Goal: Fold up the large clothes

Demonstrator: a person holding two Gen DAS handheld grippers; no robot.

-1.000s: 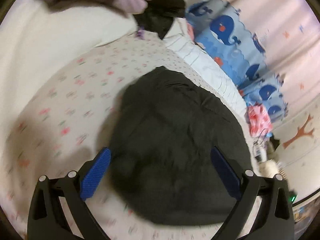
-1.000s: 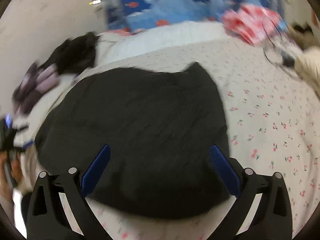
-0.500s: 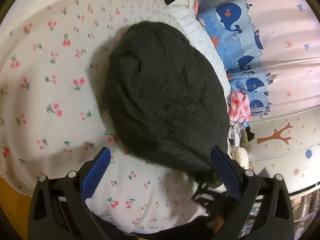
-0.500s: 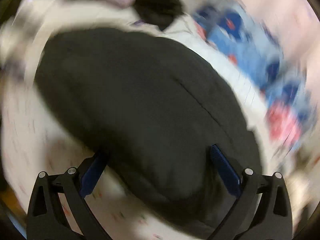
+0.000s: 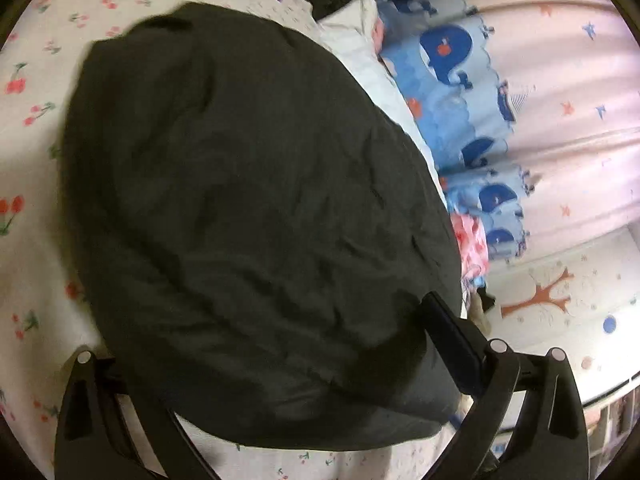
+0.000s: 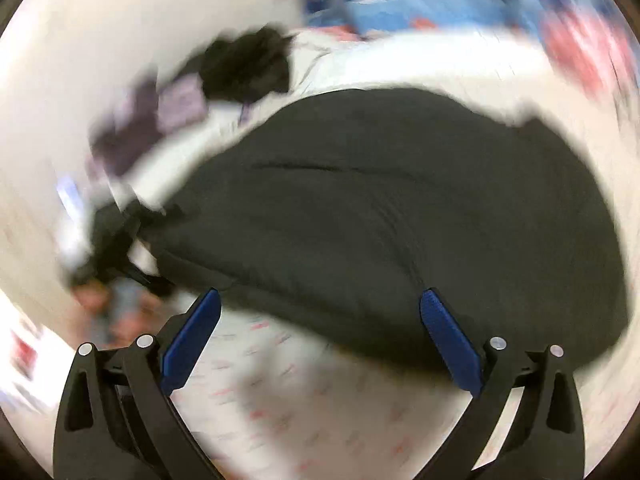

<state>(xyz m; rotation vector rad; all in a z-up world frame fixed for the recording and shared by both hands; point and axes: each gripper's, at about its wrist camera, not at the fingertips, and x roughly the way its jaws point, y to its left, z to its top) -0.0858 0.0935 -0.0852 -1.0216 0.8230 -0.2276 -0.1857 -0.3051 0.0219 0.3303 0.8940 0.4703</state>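
- The dark garment [image 5: 248,216] lies spread in a rounded heap on the cherry-print bedsheet [image 5: 24,92], filling most of the left wrist view.
- Left gripper [image 5: 280,360] sits low over the garment's near edge; fabric bulges between its 2 fingers and hides the left finger, so the tongs read as spread wide, gripping nothing.
- Right gripper [image 6: 320,344] hovers just off the near hem, its 2 blue pads [image 6: 450,342] wide apart, with bare sheet between them. That view is badly blurred.
- My read: this is the reach for a hem or corner before a fold.
- To do it well, I'd bring each gripper onto a clear edge, not the puffy middle, and pinch only 1 layer's rim.
- Both grips should sit well apart along the same edge so the fold comes over straight.
- A second dark pile [image 6: 244,66] and purple clothing [image 6: 160,116] lie near the head of the bed, well clear of the work.
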